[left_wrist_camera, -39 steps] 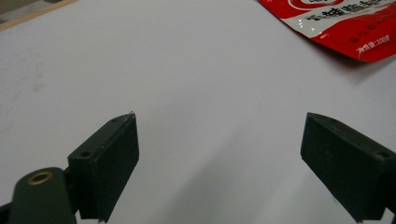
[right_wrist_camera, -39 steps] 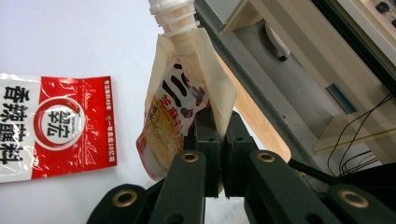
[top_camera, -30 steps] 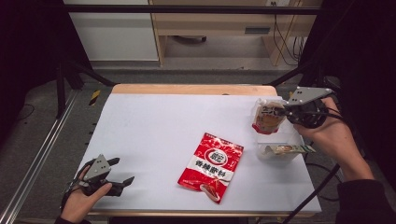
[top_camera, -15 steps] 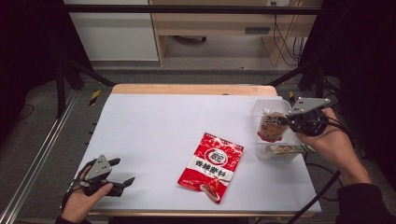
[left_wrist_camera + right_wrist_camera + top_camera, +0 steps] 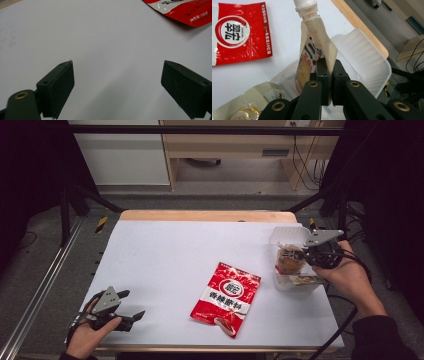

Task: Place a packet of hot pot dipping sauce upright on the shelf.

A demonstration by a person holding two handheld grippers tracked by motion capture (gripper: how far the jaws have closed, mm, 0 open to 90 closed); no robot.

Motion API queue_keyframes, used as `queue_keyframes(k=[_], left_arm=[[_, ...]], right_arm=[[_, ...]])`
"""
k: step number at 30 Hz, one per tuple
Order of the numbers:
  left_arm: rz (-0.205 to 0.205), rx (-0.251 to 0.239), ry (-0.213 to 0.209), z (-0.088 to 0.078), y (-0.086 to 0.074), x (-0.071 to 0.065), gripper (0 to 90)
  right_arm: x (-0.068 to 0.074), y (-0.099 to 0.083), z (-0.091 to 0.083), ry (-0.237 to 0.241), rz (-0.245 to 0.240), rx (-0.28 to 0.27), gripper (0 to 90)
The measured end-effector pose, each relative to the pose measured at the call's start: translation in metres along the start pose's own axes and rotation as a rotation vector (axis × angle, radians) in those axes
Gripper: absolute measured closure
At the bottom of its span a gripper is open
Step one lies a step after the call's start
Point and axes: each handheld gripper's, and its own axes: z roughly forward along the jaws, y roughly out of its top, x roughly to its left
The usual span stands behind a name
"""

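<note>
- Since a second ago the right gripper [image 5: 301, 256] has come nearer and lower with the spouted pouch [image 5: 289, 260]; it now sits over the clear plastic tub [image 5: 286, 236] at the table's right edge; left gripper and red packet unchanged.
- Right gripper: jaws pinched tight on the pouch's side seam, seen close in the right gripper view [image 5: 329, 75].
- Spouted pouch [image 5: 314, 47]: cream with a white screw cap, hanging upright, lower part inside the tub [image 5: 372, 67].
- Second similar pouch [image 5: 305, 280] lies flat in the tub's near part; also at bottom left of the right gripper view [image 5: 249, 105].
- Red snack packet [image 5: 226, 297] lies flat on the white table [image 5: 175, 255], near-centre, well apart from the tub.
- Left gripper [image 5: 131, 306]: near-left corner, held by the person's left hand [image 5: 87, 337], jaws spread wide, nothing between them.
- Left gripper view: wide jaws [image 5: 117, 87] over bare table, corner of the red packet [image 5: 185, 11] at far right.
</note>
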Motion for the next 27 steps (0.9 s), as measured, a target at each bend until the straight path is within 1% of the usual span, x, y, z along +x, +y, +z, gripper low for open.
queue_keyframes(k=[2,7,8,12,13,14,16,19,23,27], left_arm=[[0.002,0.002,-0.001,0.0,0.0,0.0,11.3],[0.006,0.003,-0.004,0.001,0.0,-0.001,11.3],[0.009,0.006,-0.005,0.001,0.0,-0.001,11.3],[0.009,0.006,-0.006,0.001,0.0,-0.001,11.3],[0.01,0.007,-0.006,0.001,0.0,-0.001,11.3],[0.011,0.008,-0.006,0.001,0.0,-0.002,11.3],[0.011,0.008,-0.007,0.002,0.0,-0.002,11.3],[0.013,0.009,-0.01,0.002,0.001,-0.002,11.3],[0.017,0.01,-0.011,0.002,0.001,-0.003,11.3],[0.018,0.013,-0.012,0.002,0.001,-0.003,11.3]], right_arm=[[0.0,-0.003,0.002,0.004,0.011,0.008,87.6],[0.003,-0.008,0.006,0.022,0.025,0.005,87.5],[0.004,-0.008,0.007,0.025,0.025,0.015,87.5],[0.006,-0.01,0.01,0.032,0.021,0.019,87.3],[0.006,-0.01,0.011,0.039,0.028,0.024,87.2],[0.007,-0.012,0.014,0.036,0.04,0.028,86.9],[0.007,-0.013,0.016,0.042,0.039,0.044,86.7],[0.007,-0.013,0.017,0.041,0.042,0.035,86.5],[0.008,-0.011,0.017,0.043,0.046,0.046,85.9],[0.008,-0.011,0.017,0.044,0.046,0.041,85.2]])
